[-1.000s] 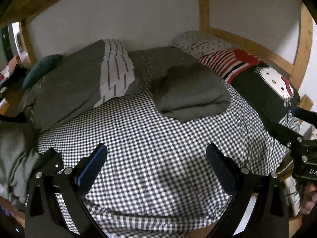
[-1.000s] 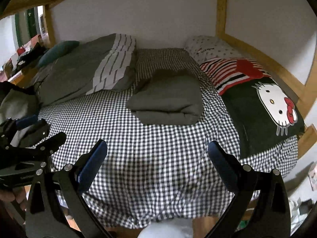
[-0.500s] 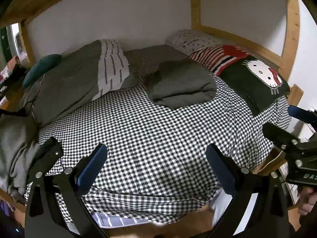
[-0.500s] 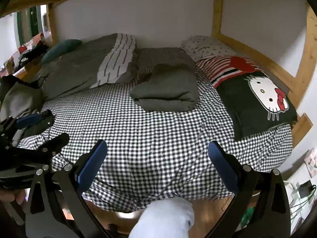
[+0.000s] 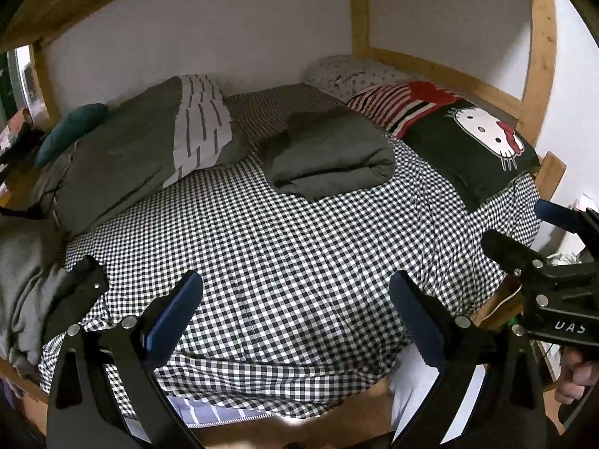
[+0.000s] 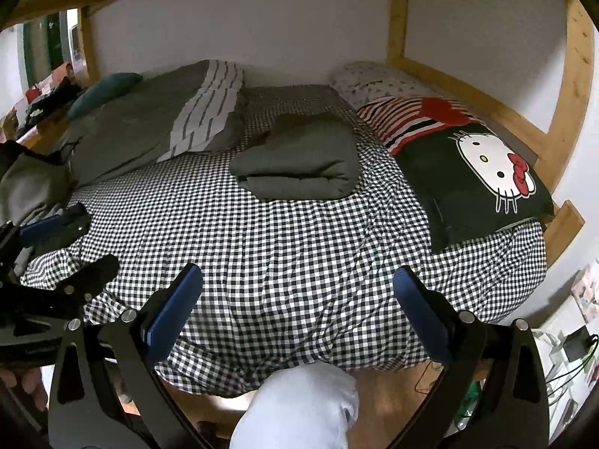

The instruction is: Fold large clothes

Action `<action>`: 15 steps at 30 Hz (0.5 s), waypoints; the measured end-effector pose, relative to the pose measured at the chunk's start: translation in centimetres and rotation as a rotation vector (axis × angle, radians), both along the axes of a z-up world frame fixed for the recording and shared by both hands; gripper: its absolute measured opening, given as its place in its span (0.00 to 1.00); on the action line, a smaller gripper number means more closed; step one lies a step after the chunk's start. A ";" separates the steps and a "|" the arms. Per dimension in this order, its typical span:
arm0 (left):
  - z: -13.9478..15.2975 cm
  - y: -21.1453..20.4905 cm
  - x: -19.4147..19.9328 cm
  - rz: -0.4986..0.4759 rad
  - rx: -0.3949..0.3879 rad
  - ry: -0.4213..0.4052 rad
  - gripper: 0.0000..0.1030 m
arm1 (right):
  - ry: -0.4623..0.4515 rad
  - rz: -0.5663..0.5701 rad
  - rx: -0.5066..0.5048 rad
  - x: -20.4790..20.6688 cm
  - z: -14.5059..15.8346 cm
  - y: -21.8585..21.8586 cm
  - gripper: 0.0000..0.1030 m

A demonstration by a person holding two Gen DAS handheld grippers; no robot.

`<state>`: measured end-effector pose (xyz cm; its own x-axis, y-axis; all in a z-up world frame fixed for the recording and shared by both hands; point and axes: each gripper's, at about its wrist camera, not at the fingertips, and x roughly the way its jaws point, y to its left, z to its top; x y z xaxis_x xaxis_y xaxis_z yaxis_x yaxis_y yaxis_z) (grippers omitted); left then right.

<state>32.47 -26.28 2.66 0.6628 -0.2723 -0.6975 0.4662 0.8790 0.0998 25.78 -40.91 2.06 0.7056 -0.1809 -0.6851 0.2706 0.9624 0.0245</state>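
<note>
A folded dark olive garment (image 5: pixel 329 157) (image 6: pixel 299 161) lies on the black-and-white checked bed (image 5: pixel 284 262) (image 6: pixel 299 247), toward the far side. My left gripper (image 5: pixel 295 299) hangs open over the bed's near edge, well short of the garment, nothing between its blue pads. My right gripper (image 6: pixel 297 299) is also open and empty over the near edge. The right gripper shows at the right edge of the left wrist view (image 5: pixel 524 232); the left one at the left edge of the right wrist view (image 6: pixel 67 243). A heap of grey clothing (image 5: pixel 26 284) (image 6: pixel 30 187) lies at the bed's left end.
A grey duvet with a striped white panel (image 5: pixel 149 149) (image 6: pixel 168 127) covers the far left. A cat-print black cushion (image 5: pixel 475 146) (image 6: pixel 479 172) and a striped pillow (image 6: pixel 411 116) lie on the right. Wooden bunk posts (image 6: pixel 572 86) frame the bed. A person's pale trouser leg (image 6: pixel 299 408) is below.
Both grippers have pulled back from the bed, so the folded garment looks farther away and the bed's near edge and the floor have come into view. Both stay open.
</note>
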 end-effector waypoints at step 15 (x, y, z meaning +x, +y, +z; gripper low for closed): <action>-0.9 -0.1 0.1 0.007 -0.010 0.019 0.96 | -0.002 0.006 -0.001 -0.3 -0.5 -0.3 0.97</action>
